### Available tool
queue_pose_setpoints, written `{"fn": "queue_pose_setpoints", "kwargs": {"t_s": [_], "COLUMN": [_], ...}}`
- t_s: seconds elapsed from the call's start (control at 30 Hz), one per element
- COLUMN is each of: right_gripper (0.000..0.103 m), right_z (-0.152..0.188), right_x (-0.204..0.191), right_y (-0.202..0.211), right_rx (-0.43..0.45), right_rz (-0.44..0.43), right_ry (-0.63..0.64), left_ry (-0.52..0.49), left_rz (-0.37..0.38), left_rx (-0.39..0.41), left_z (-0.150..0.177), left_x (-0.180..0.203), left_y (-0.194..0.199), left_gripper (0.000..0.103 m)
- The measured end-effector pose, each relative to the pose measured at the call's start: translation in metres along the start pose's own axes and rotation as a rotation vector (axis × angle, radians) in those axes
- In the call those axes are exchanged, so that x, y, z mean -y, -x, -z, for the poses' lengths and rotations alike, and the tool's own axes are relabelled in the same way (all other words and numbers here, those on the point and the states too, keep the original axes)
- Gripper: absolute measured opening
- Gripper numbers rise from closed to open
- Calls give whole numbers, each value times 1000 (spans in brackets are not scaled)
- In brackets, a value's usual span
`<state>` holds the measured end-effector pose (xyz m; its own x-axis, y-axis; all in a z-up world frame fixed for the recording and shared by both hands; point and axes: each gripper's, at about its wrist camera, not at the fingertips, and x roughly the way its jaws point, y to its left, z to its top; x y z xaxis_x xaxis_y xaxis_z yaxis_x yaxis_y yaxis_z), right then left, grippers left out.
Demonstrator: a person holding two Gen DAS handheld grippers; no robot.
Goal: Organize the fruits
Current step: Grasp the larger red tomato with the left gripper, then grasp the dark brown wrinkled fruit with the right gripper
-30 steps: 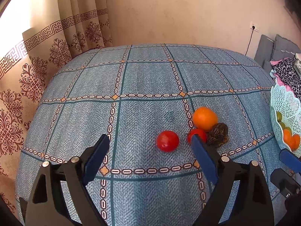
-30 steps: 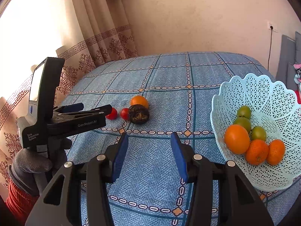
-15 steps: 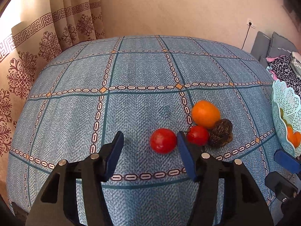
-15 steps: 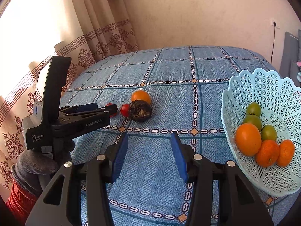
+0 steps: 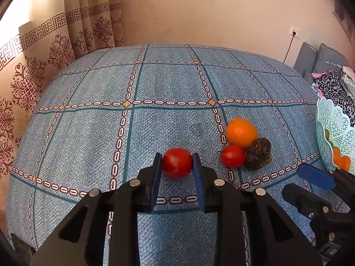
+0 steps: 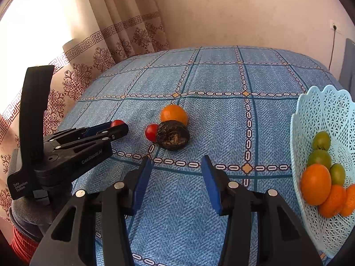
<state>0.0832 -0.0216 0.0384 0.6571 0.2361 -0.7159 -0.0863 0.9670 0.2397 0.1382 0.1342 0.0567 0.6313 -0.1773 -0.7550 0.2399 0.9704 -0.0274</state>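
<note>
With our left tool (image 5: 177, 165) clamped on the tomato (image 5: 177, 163), we lift gently toward the basket (image 6: 321, 115); right tool (image 6: 176, 166) waits open beside the basket.

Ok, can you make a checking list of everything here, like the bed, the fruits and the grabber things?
Surface: blue checked bedspread.
Job's things: red tomato between the left tool's pads; small tomato, orange, dark fruit bunched together; basket holding oranges and green fruits.
Clutter: nothing seen.
Grippers: left tool shut on the tomato; right tool open, empty.
Cables: black cord from wall socket.
Surroundings: curtain, plain wall.
</note>
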Motion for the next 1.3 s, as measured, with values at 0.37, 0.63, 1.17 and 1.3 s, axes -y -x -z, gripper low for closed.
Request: {"fn": "queue_pose_setpoints", "kwargs": {"t_s": [0.37,0.63,1.17,1.3], "right_gripper": [47,52,43,43], "right_z": [-20,-23,-15,-10], "right_x": [-10,-9,-19,-17], "right_y": [-38,-54,-49,-40], "right_rx": [-38,-61,-44,-42], "right_rz": [17,-2,25,23], "right_ry": [20,-9,41,35], "left_ry": [20,36,28,24], "left_rz": [-10,-3,5,13], "left_rx": [23,19,20,29], "left_z": [2,0,1,0], "left_x": [-6,-14,-13,-13], "left_y": [13,12,11,15], "left_gripper": [28,28,28,28]}}
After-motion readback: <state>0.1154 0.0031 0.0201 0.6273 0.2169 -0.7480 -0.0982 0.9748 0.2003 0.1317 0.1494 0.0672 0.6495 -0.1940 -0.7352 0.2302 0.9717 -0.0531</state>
